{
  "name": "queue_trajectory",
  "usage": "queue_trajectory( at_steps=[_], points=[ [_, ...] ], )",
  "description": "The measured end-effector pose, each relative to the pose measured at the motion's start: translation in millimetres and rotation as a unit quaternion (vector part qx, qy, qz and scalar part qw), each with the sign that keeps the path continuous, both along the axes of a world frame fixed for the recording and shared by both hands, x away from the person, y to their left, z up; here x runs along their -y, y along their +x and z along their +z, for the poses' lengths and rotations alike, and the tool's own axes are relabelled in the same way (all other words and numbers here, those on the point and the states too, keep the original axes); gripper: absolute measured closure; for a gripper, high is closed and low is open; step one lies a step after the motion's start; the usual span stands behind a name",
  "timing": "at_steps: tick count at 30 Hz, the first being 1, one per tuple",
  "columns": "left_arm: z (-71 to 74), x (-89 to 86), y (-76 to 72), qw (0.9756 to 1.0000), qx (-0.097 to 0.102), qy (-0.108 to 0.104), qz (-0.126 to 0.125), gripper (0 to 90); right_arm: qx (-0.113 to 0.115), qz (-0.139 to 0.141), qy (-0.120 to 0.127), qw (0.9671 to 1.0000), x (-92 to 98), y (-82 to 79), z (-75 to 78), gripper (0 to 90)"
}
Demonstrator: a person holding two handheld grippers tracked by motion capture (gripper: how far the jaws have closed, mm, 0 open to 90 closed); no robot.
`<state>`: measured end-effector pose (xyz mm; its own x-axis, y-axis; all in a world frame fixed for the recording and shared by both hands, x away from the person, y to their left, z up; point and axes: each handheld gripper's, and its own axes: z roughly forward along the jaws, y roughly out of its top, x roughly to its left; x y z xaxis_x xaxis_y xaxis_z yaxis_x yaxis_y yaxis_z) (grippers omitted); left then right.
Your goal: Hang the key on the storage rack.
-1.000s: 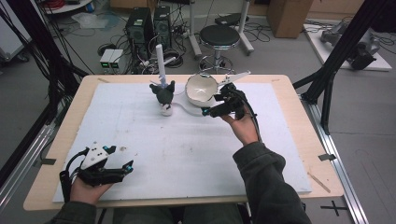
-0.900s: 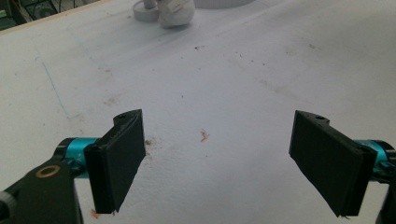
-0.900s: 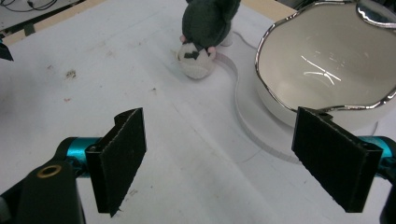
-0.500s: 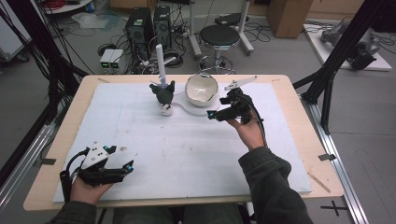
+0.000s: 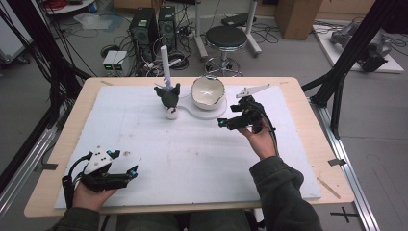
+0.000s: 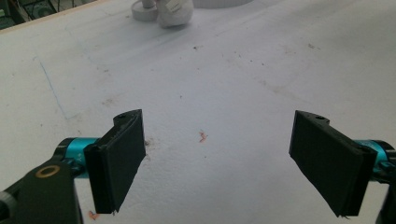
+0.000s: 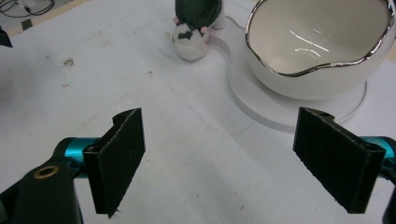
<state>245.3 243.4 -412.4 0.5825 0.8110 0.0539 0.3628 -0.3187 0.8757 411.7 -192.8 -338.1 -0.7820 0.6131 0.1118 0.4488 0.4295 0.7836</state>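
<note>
The white bowl (image 5: 208,92) sits on its round white base (image 5: 214,112) at the far middle of the table (image 5: 298,159), just ahead and to the right of our right gripper (image 7: 233,163), whose empty jaws have just been opening wide. Our left gripper (image 6: 224,163), also spread and empty, rests well apart near the front edge, so the right hand is nearer

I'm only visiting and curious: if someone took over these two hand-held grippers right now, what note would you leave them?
Right gripper: open, holds nothing, just short of the white bowl on its white base.
Left gripper: open, holds nothing, near the table's front left.
Dark plush toy stands left of the bowl by a white post.
Done: nothing gripped.
Left: probably grasp the bowl or toy.
</note>
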Motion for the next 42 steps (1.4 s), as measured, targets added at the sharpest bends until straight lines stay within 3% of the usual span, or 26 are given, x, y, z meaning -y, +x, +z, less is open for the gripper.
queue_trajectory(
  at_steps=[16,33,37,42],
  points=[
    [0.0,0.0,0.2,1.0000,0.001,0.000,-0.001,18.7,0.004,-0.001,-0.008,1.0000,6.3,-12.0,-6.5,14.9],
    [-0.2,0.5,0.3,1.0000,0.000,0.000,-0.001,18.7,0.005,-0.017,0.008,0.9998,21.6,-26.3,-19.0,14.1],
    [-0.4,1.2,0.3,1.0000,-0.001,-0.002,-0.002,18.7,-0.004,-0.017,0.002,0.9998,23.7,-27.0,-21.2,12.4],
    [-0.4,0.9,0.4,1.0000,-0.001,-0.001,-0.001,18.8,0.002,-0.017,0.003,0.9999,25.6,-29.4,-20.1,12.4]
  ],
)
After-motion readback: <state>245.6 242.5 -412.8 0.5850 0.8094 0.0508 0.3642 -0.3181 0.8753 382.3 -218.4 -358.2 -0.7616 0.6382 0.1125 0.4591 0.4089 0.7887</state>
